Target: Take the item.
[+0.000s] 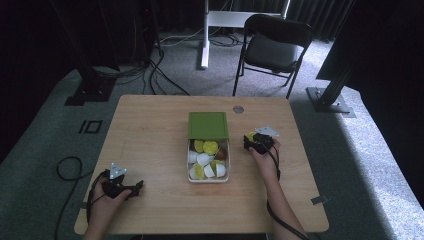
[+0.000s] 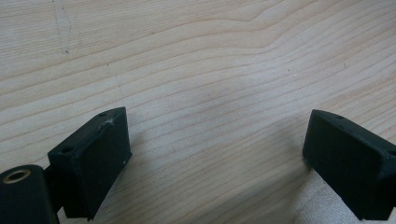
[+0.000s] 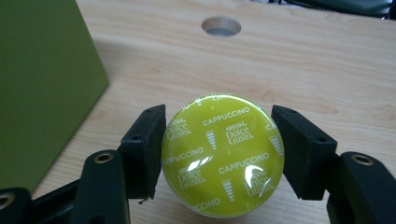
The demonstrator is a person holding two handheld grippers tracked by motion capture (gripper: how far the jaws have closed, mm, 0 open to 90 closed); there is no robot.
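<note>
A coffee capsule (image 3: 223, 154) with a yellow-green foil top printed "Cappuccino" sits between the two black jaws of my right gripper (image 3: 219, 151), which is shut on it just above the wooden table (image 3: 303, 70). From above, this right gripper (image 1: 258, 142) is to the right of a clear box (image 1: 208, 160) holding several white and yellow-green capsules. The box's green lid (image 1: 208, 125) lies just behind it. My left gripper (image 1: 122, 187) rests near the table's front left, and its jaws (image 2: 215, 158) stand open over bare wood.
A round cable hole (image 1: 238, 109) lies in the table behind the lid. A black folding chair (image 1: 274, 47) and a white desk leg (image 1: 204, 35) stand beyond the table's far edge. Cables trail over the carpet at the left (image 1: 67, 167).
</note>
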